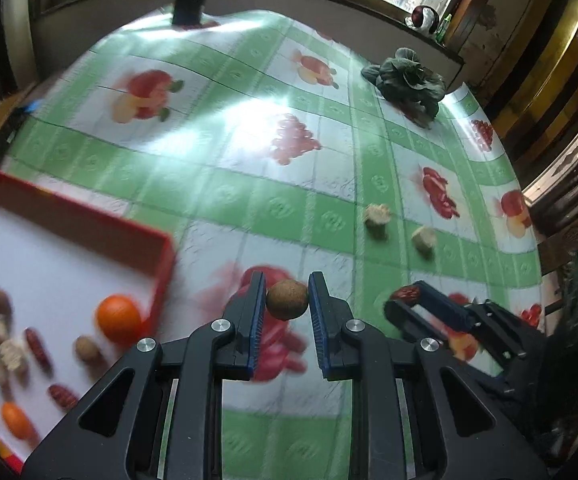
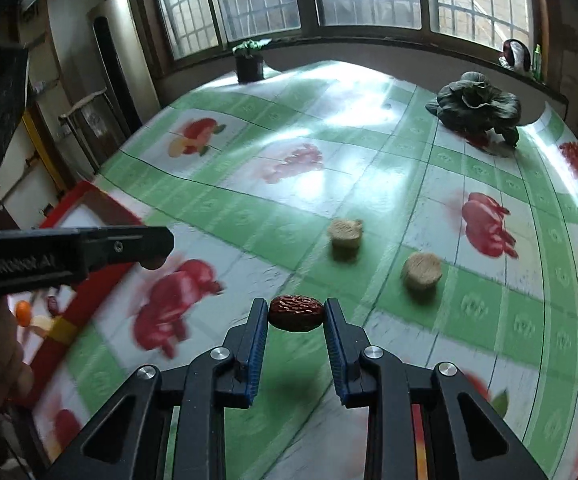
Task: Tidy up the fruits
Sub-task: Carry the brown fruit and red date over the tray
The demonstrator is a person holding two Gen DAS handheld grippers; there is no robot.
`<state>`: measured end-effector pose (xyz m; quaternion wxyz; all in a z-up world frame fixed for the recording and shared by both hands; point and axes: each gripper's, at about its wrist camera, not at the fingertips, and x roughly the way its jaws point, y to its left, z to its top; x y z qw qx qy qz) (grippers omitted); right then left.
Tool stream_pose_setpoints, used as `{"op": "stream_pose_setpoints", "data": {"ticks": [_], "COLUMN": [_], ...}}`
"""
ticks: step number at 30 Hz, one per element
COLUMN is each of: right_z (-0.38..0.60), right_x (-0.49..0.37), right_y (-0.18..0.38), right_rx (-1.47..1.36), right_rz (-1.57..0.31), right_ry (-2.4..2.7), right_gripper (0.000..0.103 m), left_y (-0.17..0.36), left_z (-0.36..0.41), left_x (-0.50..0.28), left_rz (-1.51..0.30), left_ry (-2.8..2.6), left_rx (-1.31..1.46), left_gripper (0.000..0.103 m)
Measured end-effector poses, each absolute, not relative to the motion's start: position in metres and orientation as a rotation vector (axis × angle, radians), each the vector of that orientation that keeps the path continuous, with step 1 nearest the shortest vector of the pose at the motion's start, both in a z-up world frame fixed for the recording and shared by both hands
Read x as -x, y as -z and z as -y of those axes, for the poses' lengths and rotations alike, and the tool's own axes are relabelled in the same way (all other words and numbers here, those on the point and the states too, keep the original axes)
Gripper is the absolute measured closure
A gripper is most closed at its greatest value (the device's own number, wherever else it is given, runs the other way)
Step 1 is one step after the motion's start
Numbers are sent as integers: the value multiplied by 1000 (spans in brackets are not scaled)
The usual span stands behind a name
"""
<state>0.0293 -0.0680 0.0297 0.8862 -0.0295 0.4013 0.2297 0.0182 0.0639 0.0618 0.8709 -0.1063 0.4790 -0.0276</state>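
My left gripper [image 1: 287,299] is shut on a round brown longan-like fruit [image 1: 287,300], held above the tablecloth to the right of the red tray [image 1: 165,264]. The tray holds an orange [image 1: 119,318], a small orange fruit [image 1: 16,420], red dates [image 1: 37,346], nuts [image 1: 87,348] and pale chunks [image 1: 3,346]. My right gripper [image 2: 296,314] is shut on a wrinkled red date [image 2: 296,314], lifted off the table. That gripper [image 1: 409,298] with its date also shows at the right of the left wrist view. Two pale chunks [image 2: 345,234] [image 2: 421,270] lie on the cloth ahead.
A green-and-white fruit-print tablecloth [image 1: 329,216] covers the table. A dark leafy vegetable [image 1: 407,80] lies at the far right, and a black pot [image 2: 249,66] stands by the window. The left gripper's body [image 2: 69,254] crosses the left of the right wrist view.
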Motion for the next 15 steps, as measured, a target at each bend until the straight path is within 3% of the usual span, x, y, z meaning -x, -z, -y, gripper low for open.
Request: {"op": "stream_pose_setpoints", "data": {"ticks": [15], "right_z": [-2], "right_x": [50], "right_y": [-45], "right_rx": [67], "right_rz": [-811], "right_ry": [-594], "right_gripper": [75], "left_y": [-53], "left_z": [-132], "left_x": [75], "left_rz": [-955], "left_ry": [-89], "left_rx": [213], "left_gripper": [82]}}
